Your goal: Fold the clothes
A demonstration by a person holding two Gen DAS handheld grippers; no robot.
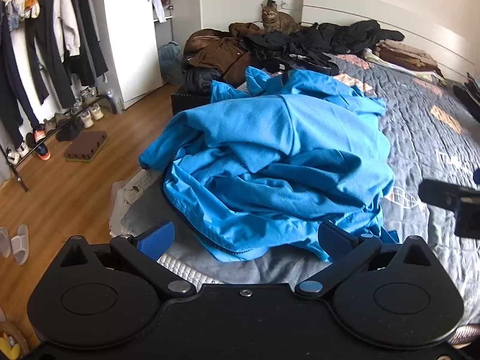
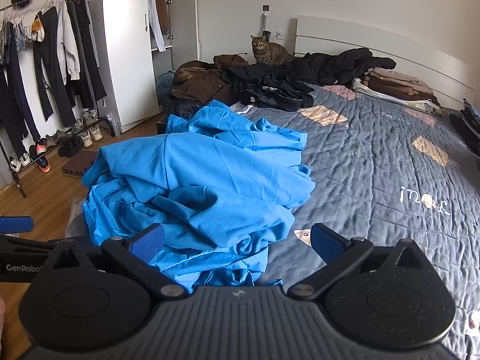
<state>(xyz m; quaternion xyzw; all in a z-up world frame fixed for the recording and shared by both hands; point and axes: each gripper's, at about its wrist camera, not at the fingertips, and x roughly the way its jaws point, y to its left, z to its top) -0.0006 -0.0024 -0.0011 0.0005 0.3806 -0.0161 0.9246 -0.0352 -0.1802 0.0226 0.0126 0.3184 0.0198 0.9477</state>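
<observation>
Room: a bedroom with a wooden floor, a white wardrobe point(image 2: 129, 48) and a clothes rail point(image 2: 45, 60) full of hanging garments; the bed point(image 2: 390, 162) with a grey quilted cover is the work surface.
Task's thing: the blue garment point(image 1: 270, 162) lies on the bed in a loose crumpled heap, near the bed's foot-end corner on the wardrobe side; part of it reaches the bed edge. It is not flat and not folded.
Other clothes: a dark and brown pile point(image 2: 270, 84) lies beyond the blue garment, toward the headboard; some folded pieces point(image 2: 396, 87) are stacked near the headboard, probably put aside there.
Cat: a tabby cat point(image 2: 270, 49) sits behind the dark pile, well apart from the blue garment.
Left gripper point(image 1: 244, 240): jaws wide apart, holding nothing, just before the near hem of the blue garment.
Right gripper point(image 2: 237, 240): also wide and empty, at the near edge of the blue garment, on its open-quilt side.
Judgement: both grippers seem placed to take hold of the near hem; the heap must be spread before any fold.
</observation>
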